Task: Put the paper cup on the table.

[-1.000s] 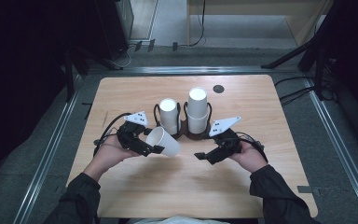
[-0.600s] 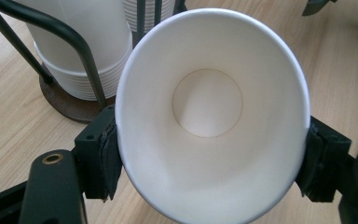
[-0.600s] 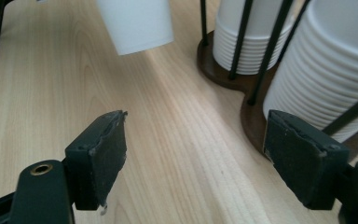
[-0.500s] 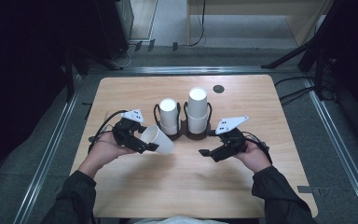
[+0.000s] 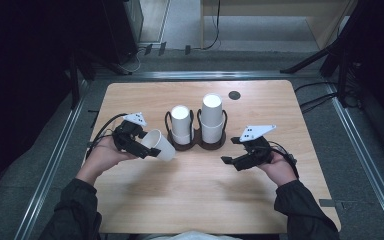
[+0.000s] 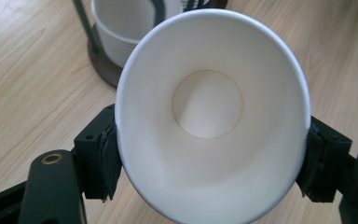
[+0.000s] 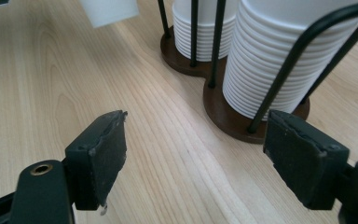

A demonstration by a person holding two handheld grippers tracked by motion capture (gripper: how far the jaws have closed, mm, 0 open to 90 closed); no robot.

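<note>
We work at the table (image 5: 200, 200), where a holder (image 5: 198, 145) carries two stacks of cups (image 5: 212, 119), one in each ring. Our left gripper (image 5: 147, 150) grasps one loose cup (image 6: 212, 126) by its sides near the rim, jaws pressed on either wall so the mouth is squeezed slightly oval; the cup lies tilted on its side, above the table just left of the holder. Our right gripper (image 7: 196, 158) has its jaws spread and empty, facing the holder's base. To do this well, we judge, we keep the squeeze light so the rim does not crease, and carry the cup clear of the wire rings.
</note>
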